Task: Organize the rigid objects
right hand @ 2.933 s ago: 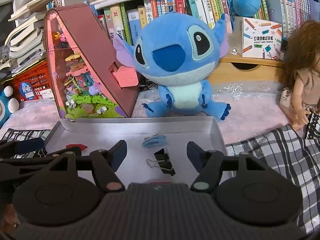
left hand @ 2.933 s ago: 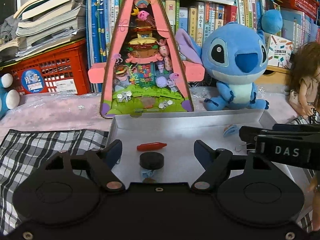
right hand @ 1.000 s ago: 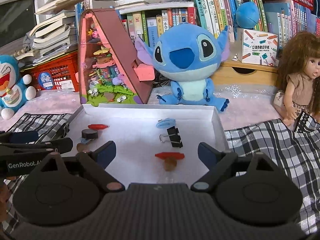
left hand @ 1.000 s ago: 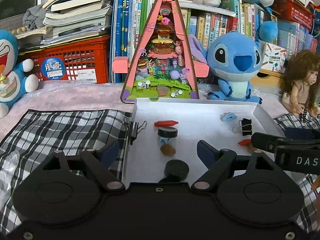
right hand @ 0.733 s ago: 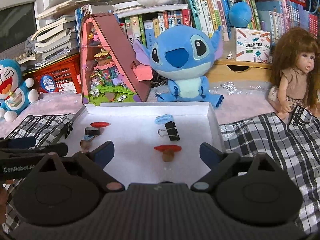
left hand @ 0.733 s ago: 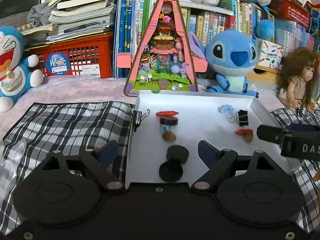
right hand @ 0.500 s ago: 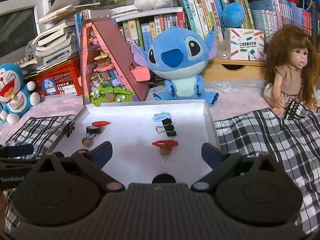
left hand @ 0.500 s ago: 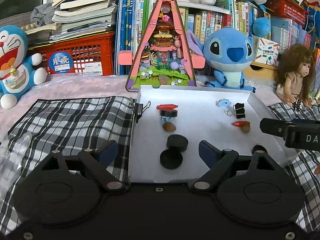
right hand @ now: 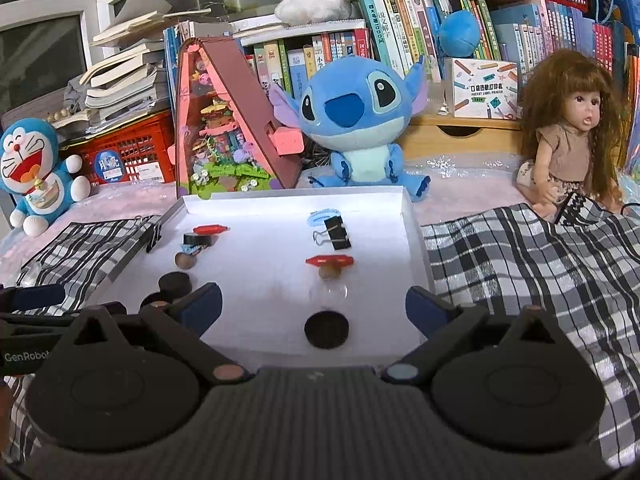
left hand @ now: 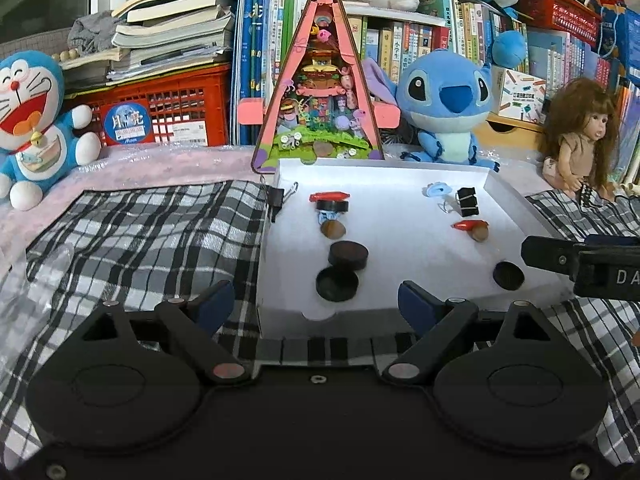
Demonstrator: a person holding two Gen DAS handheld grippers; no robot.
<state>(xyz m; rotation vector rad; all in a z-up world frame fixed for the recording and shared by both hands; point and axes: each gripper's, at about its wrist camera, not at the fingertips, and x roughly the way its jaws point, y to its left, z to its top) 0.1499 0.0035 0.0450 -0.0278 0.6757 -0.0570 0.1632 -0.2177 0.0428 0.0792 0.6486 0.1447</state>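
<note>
Tray [left hand: 508, 196] holds three black discs [left hand: 348, 255], two red pieces [left hand: 329, 197], two wooden balls [left hand: 333, 229]. Left gripper [left hand: 316, 304] fingers apart, empty; right gripper [right hand: 314, 306] opening, empty.

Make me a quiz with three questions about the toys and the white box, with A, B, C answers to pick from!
1. Where is the black binder clip that is not inside the white box?
A. clipped on the box's left wall
B. on the doll's lap
C. on the red crate

2. How many red pieces lie in the box?
A. none
B. two
C. five

3. What is between the right tool's fingers?
A. a book
B. a red piece
C. nothing held

Answers:
1. A: the binder clip sits on the left wall of the white box.
2. B: one red piece lies on the left, another red piece on the right.
3. C: the right tool is opening over the box with nothing gripped.
</note>
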